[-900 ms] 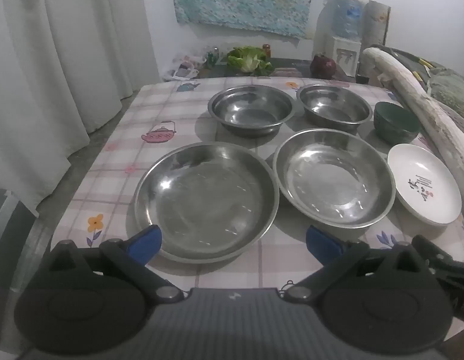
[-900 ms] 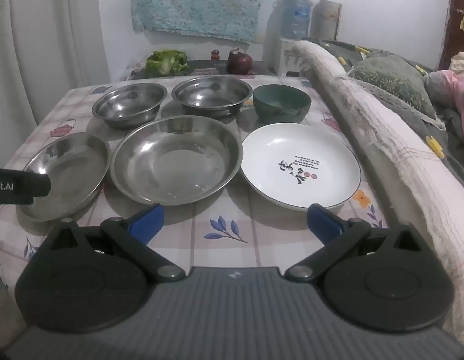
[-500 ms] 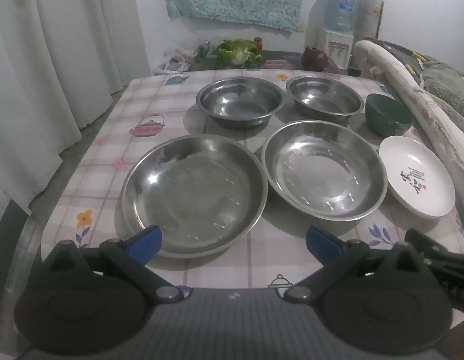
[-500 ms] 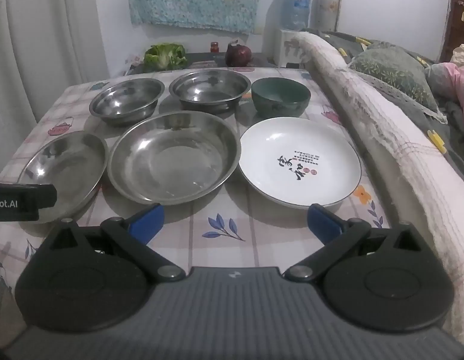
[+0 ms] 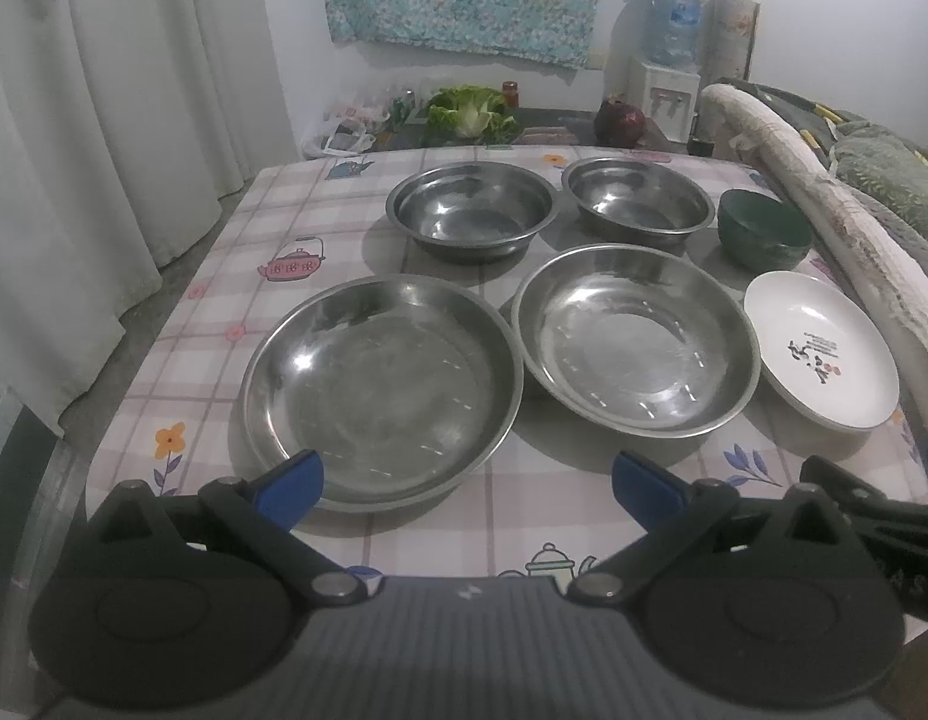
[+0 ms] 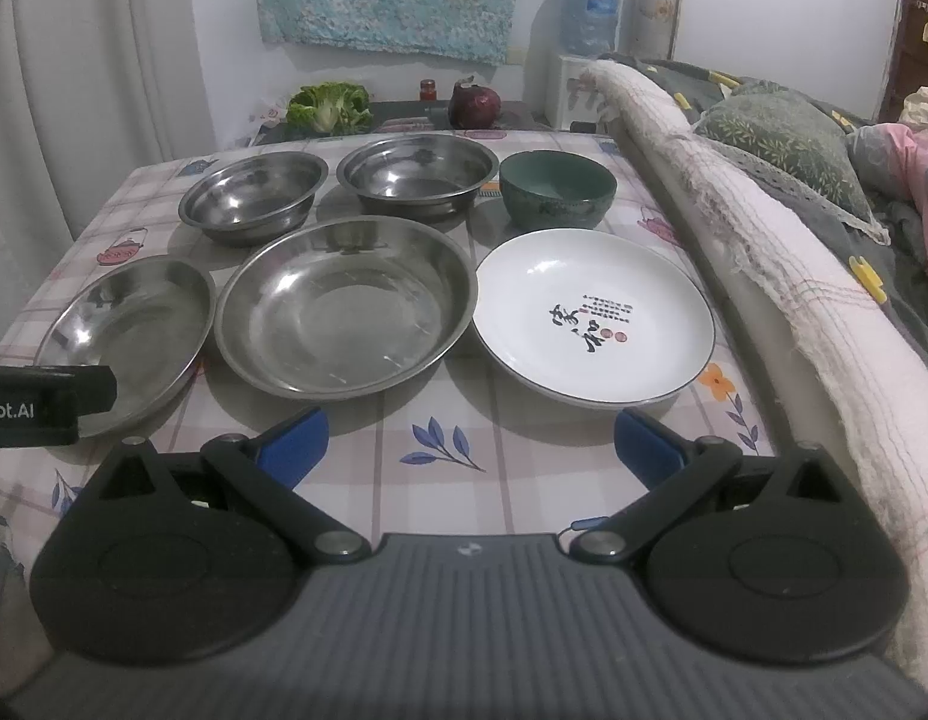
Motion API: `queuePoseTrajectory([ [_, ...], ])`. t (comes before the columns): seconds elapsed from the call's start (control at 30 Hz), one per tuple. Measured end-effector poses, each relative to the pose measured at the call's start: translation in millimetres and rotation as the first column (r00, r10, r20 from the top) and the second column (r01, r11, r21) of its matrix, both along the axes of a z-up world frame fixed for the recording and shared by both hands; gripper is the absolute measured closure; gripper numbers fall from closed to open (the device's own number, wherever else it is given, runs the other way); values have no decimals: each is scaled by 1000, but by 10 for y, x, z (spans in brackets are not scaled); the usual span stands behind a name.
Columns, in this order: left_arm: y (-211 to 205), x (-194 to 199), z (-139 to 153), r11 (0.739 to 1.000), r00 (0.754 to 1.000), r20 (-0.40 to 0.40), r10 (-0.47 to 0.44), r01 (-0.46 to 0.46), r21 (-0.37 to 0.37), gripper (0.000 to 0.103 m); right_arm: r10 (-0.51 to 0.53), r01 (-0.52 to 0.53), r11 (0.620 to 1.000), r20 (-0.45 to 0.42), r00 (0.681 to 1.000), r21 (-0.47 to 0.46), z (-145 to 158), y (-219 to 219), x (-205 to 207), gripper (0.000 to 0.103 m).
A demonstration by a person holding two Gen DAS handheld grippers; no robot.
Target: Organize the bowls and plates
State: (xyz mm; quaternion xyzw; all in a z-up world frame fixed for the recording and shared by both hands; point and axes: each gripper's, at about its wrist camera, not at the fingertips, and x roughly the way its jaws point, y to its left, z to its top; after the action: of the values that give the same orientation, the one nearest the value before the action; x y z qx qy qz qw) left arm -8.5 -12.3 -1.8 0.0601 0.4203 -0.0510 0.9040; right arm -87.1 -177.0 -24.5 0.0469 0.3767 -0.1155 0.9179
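Left wrist view: steel bowls [image 5: 469, 213], plates [image 5: 383, 390] and green bowl [image 5: 763, 228] hold nothing (both jaws spread, gripping nothing).

Both cameras sit further back and a little higher than a second ago — the dishes themselves lie just as they did. In the left wrist view the left gripper [image 5: 466, 483] has drawn away from the large steel plate [image 5: 383, 396], and a teapot print at the near edge of the bench [image 5: 541, 561] now shows between the fingers [image 5: 290, 480]. In the right wrist view the right gripper [image 6: 469, 441] has backed off slightly from the white plate [image 6: 592, 315] — more cloth lies before it.
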Motion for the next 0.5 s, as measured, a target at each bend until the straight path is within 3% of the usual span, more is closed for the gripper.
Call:
queuePoseTrajectory([
  [0.5, -8, -32, 25, 1000, 1000, -6, -12, 12, -11, 0, 2, -2, 1000, -5, 1000, 1, 48, 8, -14, 1],
])
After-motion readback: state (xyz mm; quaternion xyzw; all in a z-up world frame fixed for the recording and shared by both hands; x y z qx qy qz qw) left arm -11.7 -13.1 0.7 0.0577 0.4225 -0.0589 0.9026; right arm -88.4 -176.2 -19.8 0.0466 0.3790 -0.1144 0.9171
